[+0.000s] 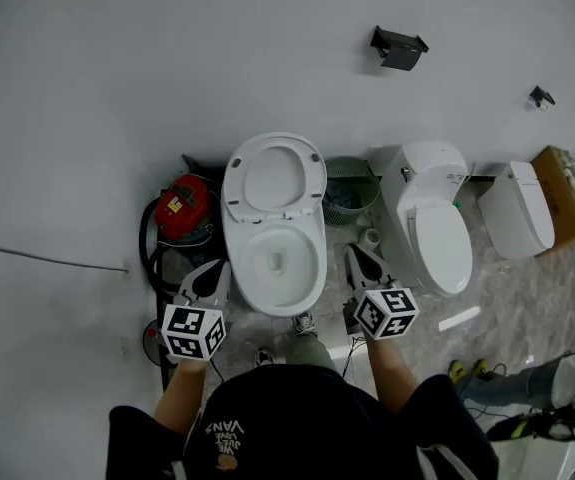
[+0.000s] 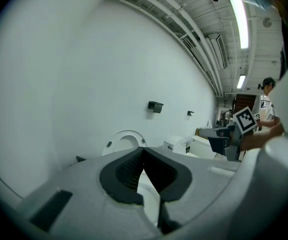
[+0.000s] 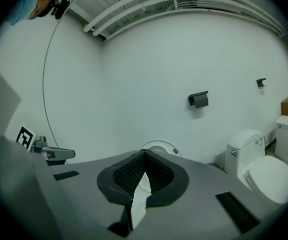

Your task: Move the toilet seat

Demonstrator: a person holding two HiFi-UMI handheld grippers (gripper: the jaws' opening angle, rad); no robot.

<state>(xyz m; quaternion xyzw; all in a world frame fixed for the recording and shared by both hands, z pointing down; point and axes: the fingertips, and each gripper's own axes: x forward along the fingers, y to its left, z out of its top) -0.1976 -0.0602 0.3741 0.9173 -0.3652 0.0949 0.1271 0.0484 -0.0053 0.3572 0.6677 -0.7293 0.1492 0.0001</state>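
The white toilet bowl [image 1: 275, 260] stands in the middle of the head view. Its seat [image 1: 273, 176] is tipped up against the wall. My left gripper [image 1: 215, 271] hovers at the bowl's left side, its jaws shut with nothing between them. On the bowl's right side, my right gripper [image 1: 358, 255] is shut and empty too. Neither touches the toilet. The left gripper view has the raised seat [image 2: 125, 139] beyond the closed left gripper [image 2: 144, 149]. The right gripper view shows the seat [image 3: 159, 146] just past the closed right gripper [image 3: 145, 153].
A red machine with a black hose [image 1: 181, 210] sits left of the toilet, and a green basket [image 1: 348, 194] right of it. A second toilet [image 1: 437, 223], another white unit [image 1: 519, 211] and a cardboard box [image 1: 567, 194] follow rightwards. A black paper holder [image 1: 399, 48] hangs on the wall.
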